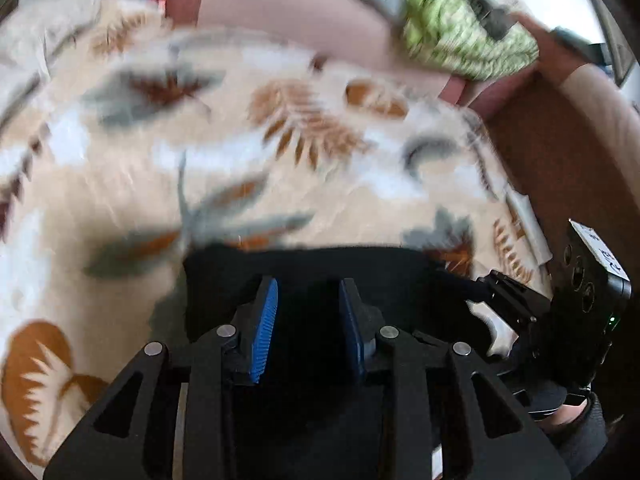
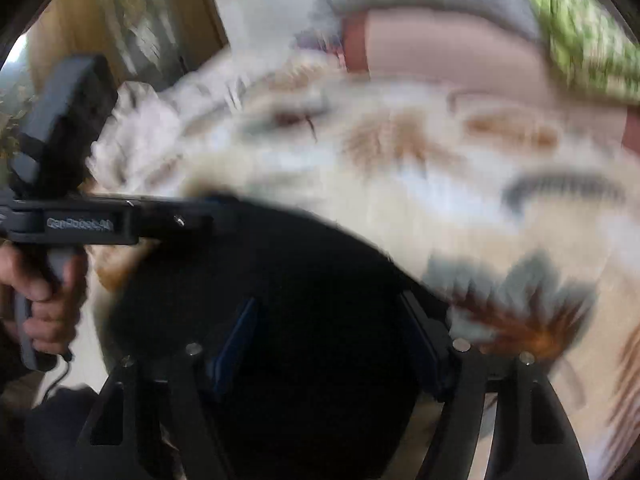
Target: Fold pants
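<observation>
1. The black pants (image 1: 304, 268) lie on the leaf-print bedspread (image 1: 224, 152), directly under the left gripper (image 1: 308, 300), whose blue pads stand apart with dark cloth between them, not pinched.
2. The right gripper (image 2: 328, 320) gapes wide over the pants (blurred), at the left gripper's three o'clock.

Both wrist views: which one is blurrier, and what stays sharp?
Right wrist: heavy motion smear across the leaf-print blanket; the black pants are featureless. Left wrist: milder blur, leaves readable; the left gripper and its blue ribbed pads stay crisp. Fisheye bending in both.
</observation>
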